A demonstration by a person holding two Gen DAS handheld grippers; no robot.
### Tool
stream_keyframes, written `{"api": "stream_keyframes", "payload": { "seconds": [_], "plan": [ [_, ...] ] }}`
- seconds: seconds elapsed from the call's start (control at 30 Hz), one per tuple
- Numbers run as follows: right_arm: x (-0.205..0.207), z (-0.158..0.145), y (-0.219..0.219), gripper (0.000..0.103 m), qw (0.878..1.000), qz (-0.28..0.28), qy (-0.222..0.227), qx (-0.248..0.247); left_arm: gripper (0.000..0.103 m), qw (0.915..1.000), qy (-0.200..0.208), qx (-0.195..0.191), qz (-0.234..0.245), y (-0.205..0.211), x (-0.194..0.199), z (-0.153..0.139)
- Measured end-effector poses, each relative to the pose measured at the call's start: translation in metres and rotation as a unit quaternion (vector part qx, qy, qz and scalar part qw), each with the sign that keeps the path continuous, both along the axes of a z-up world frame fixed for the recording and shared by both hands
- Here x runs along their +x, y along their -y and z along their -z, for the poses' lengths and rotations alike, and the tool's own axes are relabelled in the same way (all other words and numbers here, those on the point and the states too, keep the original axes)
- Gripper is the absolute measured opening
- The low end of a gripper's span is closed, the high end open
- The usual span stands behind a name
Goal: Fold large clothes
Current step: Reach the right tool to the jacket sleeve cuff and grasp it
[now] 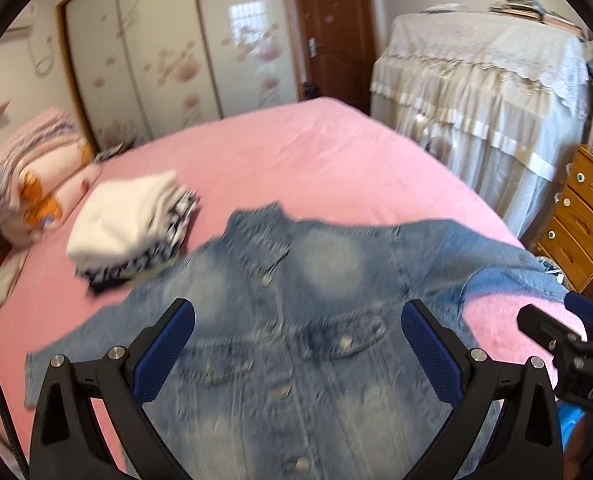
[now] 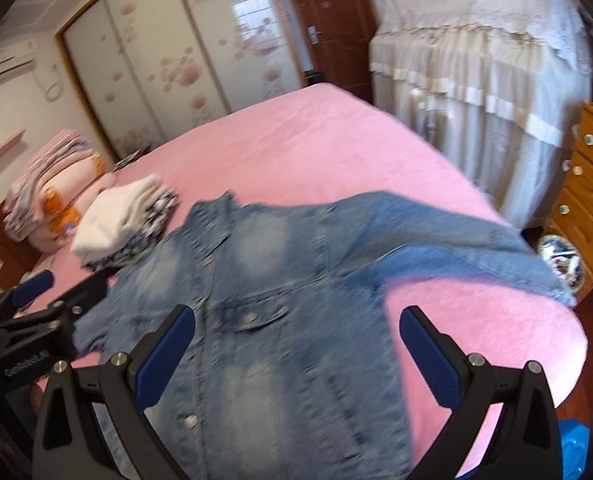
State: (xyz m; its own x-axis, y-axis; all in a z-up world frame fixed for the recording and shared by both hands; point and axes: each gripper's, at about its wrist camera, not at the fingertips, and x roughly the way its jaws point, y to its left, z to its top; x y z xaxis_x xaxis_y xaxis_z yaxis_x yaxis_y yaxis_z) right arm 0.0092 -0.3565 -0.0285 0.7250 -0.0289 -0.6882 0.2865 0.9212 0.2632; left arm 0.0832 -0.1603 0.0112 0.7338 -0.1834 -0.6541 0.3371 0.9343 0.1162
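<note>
Jacket (image 1: pixel 296 340) — a faded denim one — lies front-up and buttoned on the pink bed (image 1: pixel 316 152), collar pointing away from the person and hem at the near edge. Both sleeves are spread outward; the one toward the drawers (image 1: pixel 580 216) reaches the bed's edge and looks partly lifted or blurred, so I cannot tell whether it rests flat. Beyond the other shoulder sits a stack (image 1: pixel 132 224) of already folded clothes, just beside the jacket or touching it.

By my reading the fold has not begun: the garment is laid out and the work is at the smoothing or first-grasp stage. Next would likely be taking one sleeve near the cuff and carrying it across the chest, then the other — each pinch needs to catch denim only, not the sheet beneath, and the heavy cloth may drag the body askew if pulled from one side.

Left gripper (image 1: pixel 298 344) has its jaws wide apart over the chest pockets, holding nothing; whether the fingers brush the cloth I cannot tell. Right gripper (image 2: pixel 296 348) is likewise spread wide and empty, hovering over the jacket's lower front toward the drawer side. Each gripper shows at the margin of the other's view, near together.
</note>
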Motion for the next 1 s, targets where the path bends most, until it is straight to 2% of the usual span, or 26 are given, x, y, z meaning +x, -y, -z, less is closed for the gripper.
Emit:
{"api": "stream_keyframes", "payload": {
  "seconds": [0.17,0.3,0.37,0.63,0.8,0.9,0.93,1.0],
  "plan": [
    [0.010,0.007,0.049,0.102,0.998,0.062,-0.002,-0.007,0.103,0.9982,0.003,-0.040,0.044,0.035,0.027,0.007],
    [0.015,0.030,0.096,0.102,0.993,0.114,-0.014,0.023,0.103,0.9964,-0.027,-0.058,0.055,0.065,0.048,0.030],
    [0.013,0.046,0.120,0.102,0.989,0.140,-0.021,0.045,0.103,0.9944,-0.052,-0.055,0.074,0.086,0.058,0.048],
    [-0.009,0.114,0.188,0.102,0.965,0.230,-0.056,0.114,0.103,0.9929,-0.080,-0.010,0.088,0.143,0.072,0.113],
    [-0.015,0.147,0.228,0.098,0.943,0.281,-0.066,0.166,0.101,0.9887,-0.122,0.017,0.085,0.170,0.087,0.149],
    [-0.020,0.166,0.250,0.098,0.922,0.311,-0.060,0.224,0.101,0.9899,-0.113,0.032,0.080,0.179,0.089,0.158],
    [-0.023,0.172,0.259,0.098,0.911,0.321,-0.049,0.254,0.101,0.9900,-0.112,0.032,0.080,0.181,0.089,0.157],
    [-0.027,0.176,0.270,0.098,0.897,0.337,-0.031,0.284,0.101,0.9892,-0.119,0.029,0.080,0.185,0.092,0.160]
  ]
}}
